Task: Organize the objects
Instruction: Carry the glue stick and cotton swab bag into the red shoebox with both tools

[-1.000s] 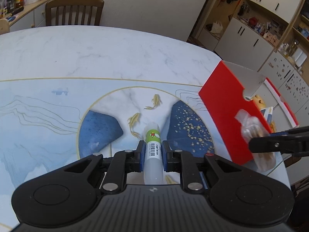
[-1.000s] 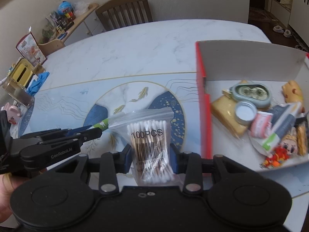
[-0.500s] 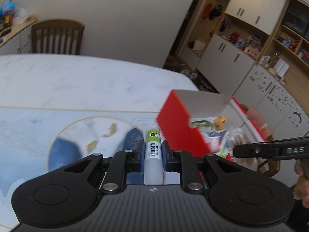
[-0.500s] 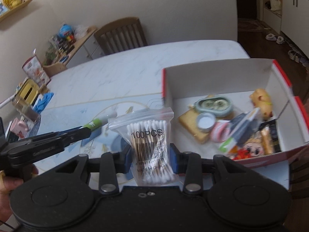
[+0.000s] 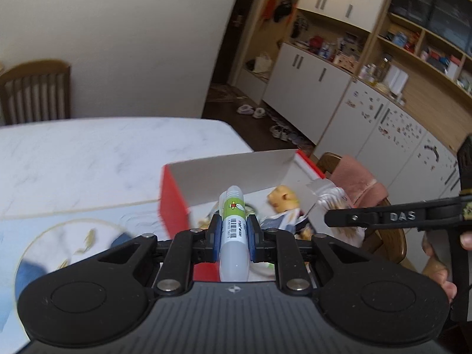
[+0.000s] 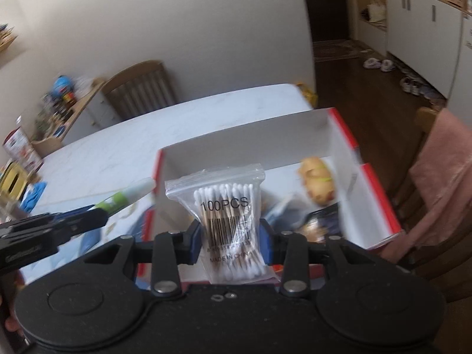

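Observation:
My left gripper (image 5: 233, 233) is shut on a white glue stick with a green label (image 5: 233, 227), held above the near left part of the red box (image 5: 172, 203). My right gripper (image 6: 230, 242) is shut on a clear bag of cotton swabs (image 6: 225, 215), held above the same red box (image 6: 377, 188). The box has white inner walls and holds several small items, among them a tan toy (image 6: 318, 181). In the right wrist view the left gripper and its glue stick (image 6: 129, 197) come in from the left. In the left wrist view the right gripper (image 5: 383, 216) reaches in from the right with the bag.
The box stands on a marble table (image 5: 88, 153) with a blue and gold round pattern (image 5: 59, 250). A wooden chair (image 6: 141, 85) is at the far side. A chair with a pink cloth (image 6: 442, 162) stands right of the box. Cupboards and shelves (image 5: 368, 73) fill the background.
Both grippers have risen and moved right, from beside the box to above it, each holding its item. The views now tilt up toward the room.

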`<control>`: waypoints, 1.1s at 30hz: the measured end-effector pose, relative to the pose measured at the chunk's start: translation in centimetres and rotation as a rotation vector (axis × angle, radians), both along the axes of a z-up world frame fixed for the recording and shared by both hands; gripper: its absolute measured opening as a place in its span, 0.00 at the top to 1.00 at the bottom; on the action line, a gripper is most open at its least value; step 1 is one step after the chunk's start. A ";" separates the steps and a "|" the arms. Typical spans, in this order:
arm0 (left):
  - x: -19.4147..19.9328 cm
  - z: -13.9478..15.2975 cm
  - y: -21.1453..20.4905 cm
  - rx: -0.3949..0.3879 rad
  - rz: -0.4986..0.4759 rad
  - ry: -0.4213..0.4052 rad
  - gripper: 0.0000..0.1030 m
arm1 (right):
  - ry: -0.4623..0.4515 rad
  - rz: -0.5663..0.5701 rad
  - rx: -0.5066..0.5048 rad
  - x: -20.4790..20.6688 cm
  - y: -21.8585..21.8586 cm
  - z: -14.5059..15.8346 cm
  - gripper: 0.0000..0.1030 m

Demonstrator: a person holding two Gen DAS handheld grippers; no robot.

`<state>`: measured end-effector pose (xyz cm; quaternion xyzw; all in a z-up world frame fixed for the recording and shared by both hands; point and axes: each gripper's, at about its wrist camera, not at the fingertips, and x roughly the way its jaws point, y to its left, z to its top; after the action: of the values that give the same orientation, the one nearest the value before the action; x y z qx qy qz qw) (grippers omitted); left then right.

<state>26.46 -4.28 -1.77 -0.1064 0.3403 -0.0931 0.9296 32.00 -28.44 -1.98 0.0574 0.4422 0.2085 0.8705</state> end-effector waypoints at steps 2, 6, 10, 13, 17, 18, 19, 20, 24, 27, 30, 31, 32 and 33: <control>0.9 0.0 -1.3 0.009 -0.014 0.002 0.84 | -0.005 -0.023 -0.017 0.9 -0.9 -0.4 0.64; 2.4 -0.5 -3.8 0.044 -0.047 0.004 0.84 | 0.008 -0.058 -0.031 2.5 -2.2 -1.7 0.64; 3.9 -1.7 -5.6 0.086 -0.067 0.020 0.84 | 0.021 -0.063 -0.053 3.7 -2.4 -3.0 0.64; 5.2 -3.0 -6.6 0.114 -0.080 0.046 0.84 | 0.033 -0.062 -0.077 4.3 -2.3 -3.9 0.64; 6.3 -4.4 -7.5 0.142 -0.090 0.070 0.84 | 0.044 -0.049 -0.099 4.9 -1.9 -5.1 0.64; 6.6 -4.6 -7.7 0.149 -0.092 0.074 0.84 | 0.049 -0.047 -0.101 5.0 -1.9 -5.4 0.64; 6.8 -4.9 -7.8 0.155 -0.094 0.077 0.84 | 0.053 -0.045 -0.104 5.2 -1.9 -5.6 0.64; 7.0 -5.2 -7.9 0.161 -0.096 0.081 0.84 | 0.056 -0.045 -0.108 5.3 -1.9 -5.8 0.64; 7.8 -5.8 -8.3 0.172 -0.105 0.101 0.84 | 0.072 -0.034 -0.114 5.7 -2.0 -6.5 0.63; 8.2 -6.3 -8.4 0.175 -0.114 0.118 0.84 | 0.082 -0.023 -0.123 5.9 -1.9 -6.9 0.63; 8.6 -6.8 -8.5 0.177 -0.117 0.138 0.84 | 0.092 -0.010 -0.139 6.1 -1.7 -7.5 0.63; 8.7 -7.0 -8.4 0.174 -0.117 0.148 0.84 | 0.094 -0.009 -0.143 6.1 -1.7 -7.7 0.63; 8.8 -7.1 -8.4 0.171 -0.117 0.157 0.84 | 0.098 -0.006 -0.145 6.1 -1.7 -7.9 0.63; 8.8 -7.3 -8.4 0.170 -0.116 0.167 0.84 | 0.101 -0.004 -0.147 6.1 -1.7 -8.1 0.63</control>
<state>35.30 -12.65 -9.04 -0.0144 0.4286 -0.1085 0.8968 38.14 -30.15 -10.04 0.0046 0.4995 0.1704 0.8494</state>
